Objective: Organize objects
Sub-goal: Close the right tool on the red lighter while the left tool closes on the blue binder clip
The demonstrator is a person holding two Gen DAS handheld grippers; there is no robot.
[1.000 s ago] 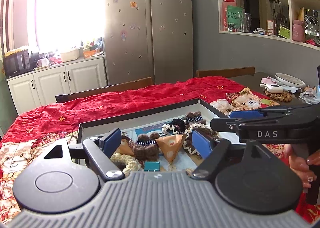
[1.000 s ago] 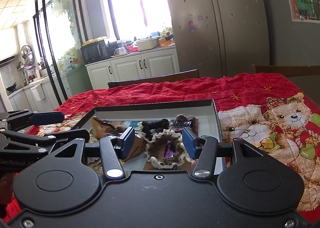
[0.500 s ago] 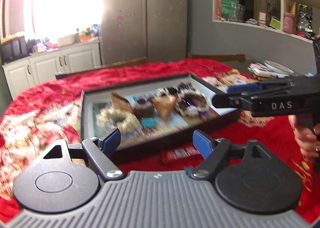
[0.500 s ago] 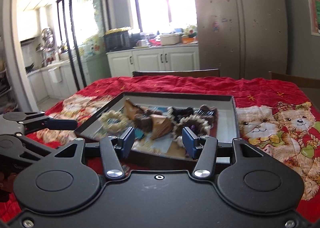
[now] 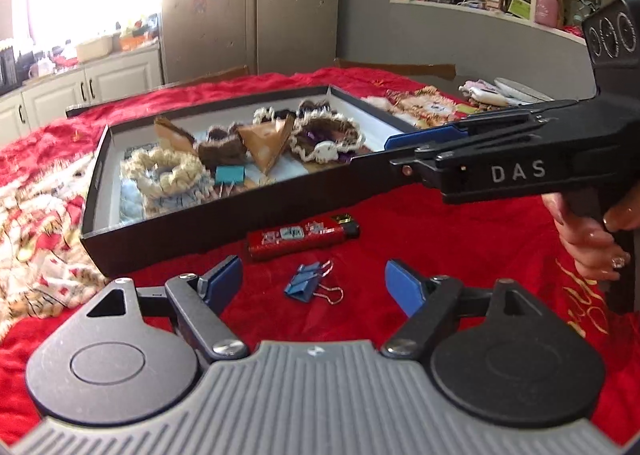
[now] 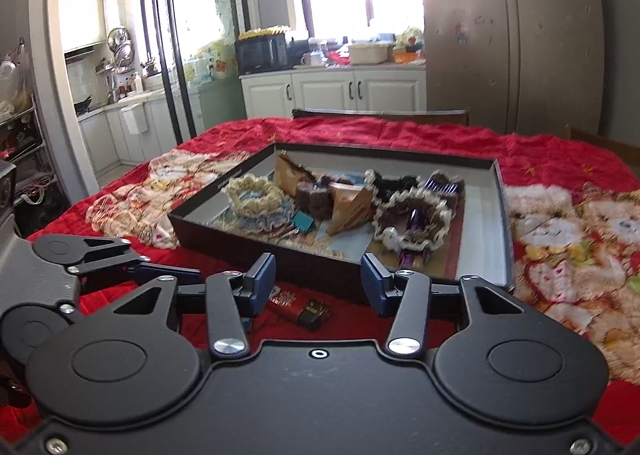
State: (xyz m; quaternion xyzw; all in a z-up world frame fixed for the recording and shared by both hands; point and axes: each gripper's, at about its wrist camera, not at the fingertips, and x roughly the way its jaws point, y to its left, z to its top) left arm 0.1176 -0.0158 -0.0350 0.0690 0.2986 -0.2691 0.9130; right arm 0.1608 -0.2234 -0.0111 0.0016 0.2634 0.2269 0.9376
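Both tools had fingers apart, gripping nothing. Left tool [image 5: 314, 282] view showed us a blue binder clip [image 5: 307, 283] between its fingers, hidden from right tool [image 6: 318, 282], lighter [image 6: 298, 305] just ahead, tray [image 6: 344, 275] beyond.

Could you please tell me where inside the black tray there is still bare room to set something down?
The black tray has a bare grey strip along its right wall, beside the brown-and-cream scrunchie, and another along the far wall. Its left and middle are crowded: cream scrunchie, tan triangular pouches, teal binder clip.
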